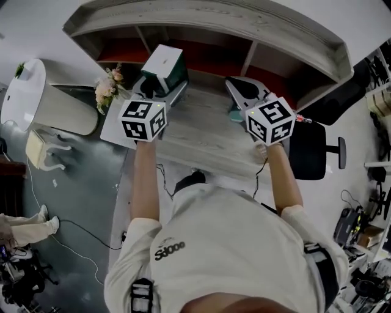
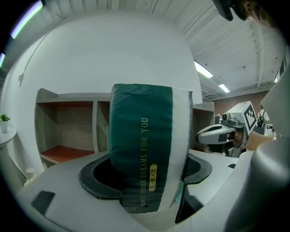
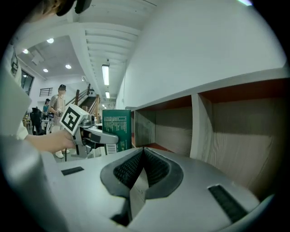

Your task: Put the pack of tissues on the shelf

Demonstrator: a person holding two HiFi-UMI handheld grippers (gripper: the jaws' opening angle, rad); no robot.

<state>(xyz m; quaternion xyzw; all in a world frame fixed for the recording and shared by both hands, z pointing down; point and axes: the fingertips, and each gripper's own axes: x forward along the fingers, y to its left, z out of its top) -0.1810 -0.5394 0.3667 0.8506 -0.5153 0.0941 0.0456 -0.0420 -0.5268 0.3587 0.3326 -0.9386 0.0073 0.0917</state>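
Jaws of the left gripper (image 2: 145, 176) are apart by the thickness of the pack of tissues (image 2: 142, 136) and clamp its lower end, one dark pad on each broad face. The pack stands upright, long side vertical. Holding it low leaves the top free, which I judge suits sliding it into a bay top-first or standing it up. The right gripper (image 3: 142, 156) has its jaws pressed together with nothing between them. It looks parked, not needed for a one-handed place.

The pack is just in front of the shelf (image 1: 214, 18), at its left bays and not inside one. The right gripper sits in front of the shelf's right bays, well apart from the pack.

Views differ:
- The head view shows the layout: both grippers (image 1: 162, 84) (image 1: 235, 88) sit side by side before the shelf, over the wooden desk (image 1: 201, 137), with the pack (image 1: 165, 64) closer to the shelf than the left gripper's marker cube. It does not show the pad contact.
- The left gripper view shows the grip itself and empty bays with reddish floors behind the pack (image 2: 68, 152), so there is room to place.
- The right gripper view shows the pack from the side (image 3: 116, 129), with its printed face, clear of the shelf's edge (image 3: 195, 122). It also shows its own shut, empty jaws.
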